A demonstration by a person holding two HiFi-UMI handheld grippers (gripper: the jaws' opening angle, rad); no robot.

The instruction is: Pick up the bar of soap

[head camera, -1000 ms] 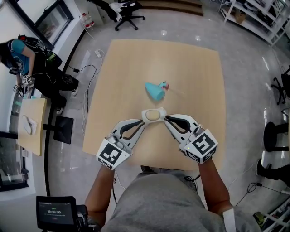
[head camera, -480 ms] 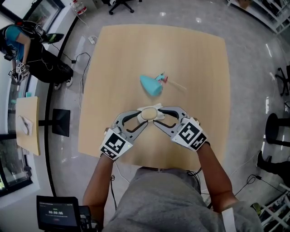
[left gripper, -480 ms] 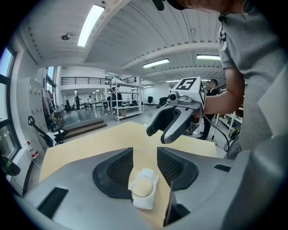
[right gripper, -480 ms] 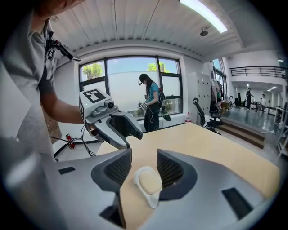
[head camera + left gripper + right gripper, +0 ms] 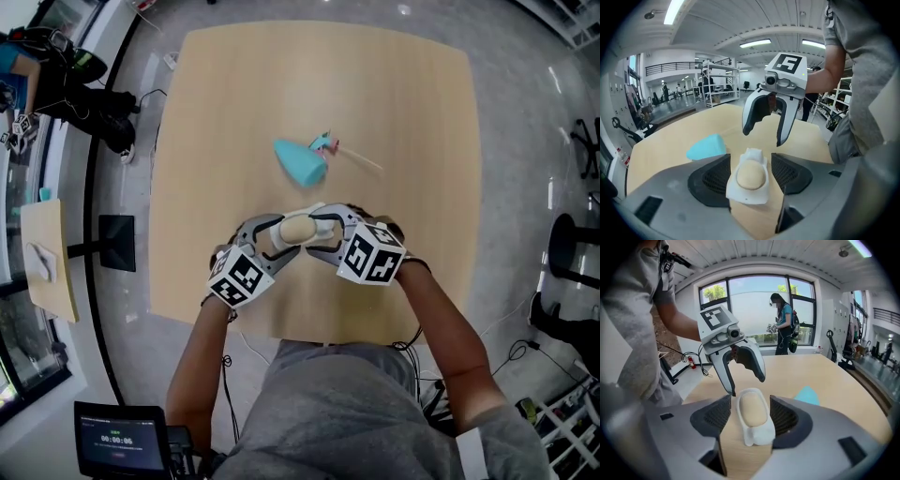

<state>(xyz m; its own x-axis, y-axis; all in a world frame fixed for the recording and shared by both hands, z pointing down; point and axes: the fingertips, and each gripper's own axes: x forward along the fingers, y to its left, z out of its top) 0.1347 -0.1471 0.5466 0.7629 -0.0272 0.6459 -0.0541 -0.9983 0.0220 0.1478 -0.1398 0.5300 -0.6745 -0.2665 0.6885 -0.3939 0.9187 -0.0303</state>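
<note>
A beige bar of soap [image 5: 296, 228] lies in a white dish [image 5: 746, 193] on the wooden table [image 5: 403, 112], near its front edge. My left gripper [image 5: 277, 234] comes at it from the left and my right gripper [image 5: 319, 228] from the right, their tips meeting around the dish. In the left gripper view the soap [image 5: 751, 174] sits between the spread pads with gaps on both sides. The right gripper view shows the soap [image 5: 752, 408] the same way. Both sets of jaws have just been opening, and neither pad presses on the dish.
A teal object [image 5: 302, 161] with a thin pink-and-white stick lies on the table just beyond the dish. A person [image 5: 783, 324] stands by the window past the table's far side. A small side table [image 5: 47, 258] stands on the floor at the left.
Both grippers have come down and drawn closer together with the dish. Their jaws, pinched on the dish's ends before, now stand spread around it, and the dish rests on the table.
</note>
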